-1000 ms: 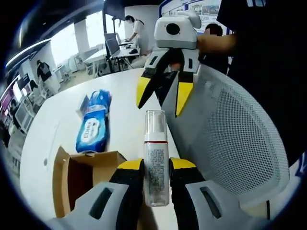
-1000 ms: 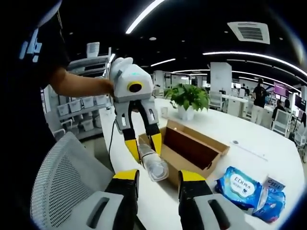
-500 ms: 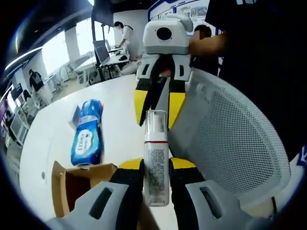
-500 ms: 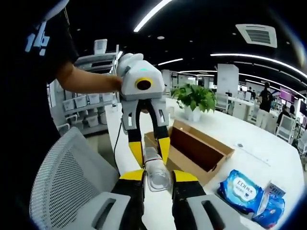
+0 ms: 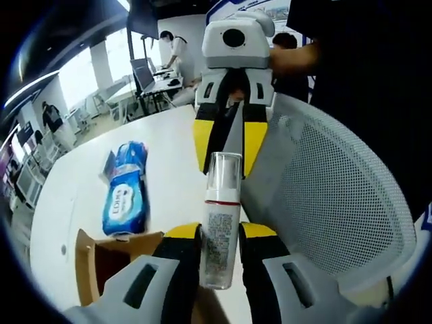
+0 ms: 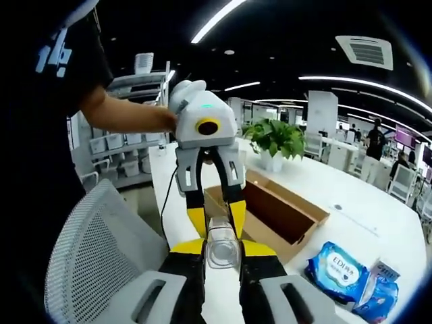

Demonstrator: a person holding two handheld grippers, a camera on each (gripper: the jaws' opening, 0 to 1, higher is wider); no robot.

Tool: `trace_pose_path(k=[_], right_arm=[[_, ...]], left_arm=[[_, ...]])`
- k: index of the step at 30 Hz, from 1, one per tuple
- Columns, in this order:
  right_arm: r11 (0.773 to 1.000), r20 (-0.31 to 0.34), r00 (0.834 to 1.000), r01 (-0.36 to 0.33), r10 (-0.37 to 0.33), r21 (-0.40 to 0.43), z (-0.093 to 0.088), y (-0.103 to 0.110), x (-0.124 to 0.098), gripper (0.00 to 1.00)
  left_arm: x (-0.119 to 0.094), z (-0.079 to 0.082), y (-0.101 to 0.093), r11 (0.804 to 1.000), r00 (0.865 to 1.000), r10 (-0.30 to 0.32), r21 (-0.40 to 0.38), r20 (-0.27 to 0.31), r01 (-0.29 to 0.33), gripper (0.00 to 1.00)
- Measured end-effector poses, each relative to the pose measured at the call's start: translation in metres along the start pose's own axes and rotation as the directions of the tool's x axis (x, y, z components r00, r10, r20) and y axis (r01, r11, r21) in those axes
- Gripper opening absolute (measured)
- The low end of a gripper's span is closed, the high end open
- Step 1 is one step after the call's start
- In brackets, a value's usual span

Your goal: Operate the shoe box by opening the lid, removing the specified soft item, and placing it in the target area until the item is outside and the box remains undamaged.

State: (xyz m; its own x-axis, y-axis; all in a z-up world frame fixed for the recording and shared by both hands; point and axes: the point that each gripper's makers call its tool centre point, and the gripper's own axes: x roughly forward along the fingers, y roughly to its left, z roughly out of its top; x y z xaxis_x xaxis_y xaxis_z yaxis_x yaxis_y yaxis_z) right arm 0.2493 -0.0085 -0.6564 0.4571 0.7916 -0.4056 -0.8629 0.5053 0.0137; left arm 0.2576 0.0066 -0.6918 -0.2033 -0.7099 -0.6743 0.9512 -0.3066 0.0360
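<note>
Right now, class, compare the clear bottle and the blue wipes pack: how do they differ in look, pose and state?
The clear bottle is rigid, transparent and slim; the blue wipes pack is soft, opaque and flat. The bottle is held in the air between the left tongs and the right tongs; the pack lies untouched on the white table. Both are outside the open cardboard box.

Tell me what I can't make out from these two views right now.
- Left gripper view: the shoe box interior is cut off by the left gripper and the frame edge, so its contents are hidden.
- Right gripper view: the box floor lies in shadow.
- Right gripper view: the bottle body sits behind the right gripper's jaws; its label is unreadable.
- Left gripper view: the label print on the bottle is too small.
</note>
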Motion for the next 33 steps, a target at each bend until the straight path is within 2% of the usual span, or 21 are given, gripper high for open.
trace_pose_path(k=[11, 14, 18, 23, 26, 29, 32, 33], right_arm=[[1.0, -0.016, 1.0, 0.007, -0.007, 0.018, -0.002, -0.004, -0.002, 0.13], [1.0, -0.023, 1.0, 0.002, -0.001, 0.014, -0.003, -0.004, -0.002, 0.13], [1.0, -0.029, 1.0, -0.007, 0.007, 0.007, -0.002, -0.005, -0.002, 0.13], [1.0, -0.043, 0.999, -0.025, 0.024, -0.013, 0.002, -0.008, -0.003, 0.13], [0.999, -0.054, 0.998, -0.041, 0.04, -0.028, 0.004, -0.01, -0.002, 0.13], [0.997, -0.07, 0.996, -0.056, 0.053, -0.049, 0.006, -0.016, -0.001, 0.13], [0.994, -0.086, 0.994, -0.075, 0.068, -0.083, 0.012, -0.023, -0.001, 0.13], [0.993, -0.09, 0.993, -0.079, 0.071, -0.087, 0.012, -0.025, -0.001, 0.13]], left_arm=[[0.006, 0.003, 0.004, 0.999, 0.999, 0.028, -0.041, 0.016, -0.027, 0.23], [0.006, 0.0, 0.005, 0.998, 0.999, 0.041, -0.058, 0.014, -0.04, 0.27], [0.005, -0.001, 0.008, 0.992, 0.996, 0.082, -0.096, 0.032, -0.079, 0.36], [-0.001, -0.003, 0.013, 0.98, 0.988, 0.148, -0.138, 0.053, -0.14, 0.4], [-0.007, -0.006, 0.015, 0.968, 0.98, 0.193, -0.175, 0.057, -0.18, 0.47], [-0.016, -0.012, 0.017, 0.952, 0.971, 0.234, -0.215, 0.056, -0.217, 0.48], [-0.026, -0.018, 0.022, 0.928, 0.955, 0.293, -0.254, 0.049, -0.272, 0.51], [-0.03, -0.018, 0.024, 0.913, 0.946, 0.319, -0.288, 0.062, -0.289, 0.53]])
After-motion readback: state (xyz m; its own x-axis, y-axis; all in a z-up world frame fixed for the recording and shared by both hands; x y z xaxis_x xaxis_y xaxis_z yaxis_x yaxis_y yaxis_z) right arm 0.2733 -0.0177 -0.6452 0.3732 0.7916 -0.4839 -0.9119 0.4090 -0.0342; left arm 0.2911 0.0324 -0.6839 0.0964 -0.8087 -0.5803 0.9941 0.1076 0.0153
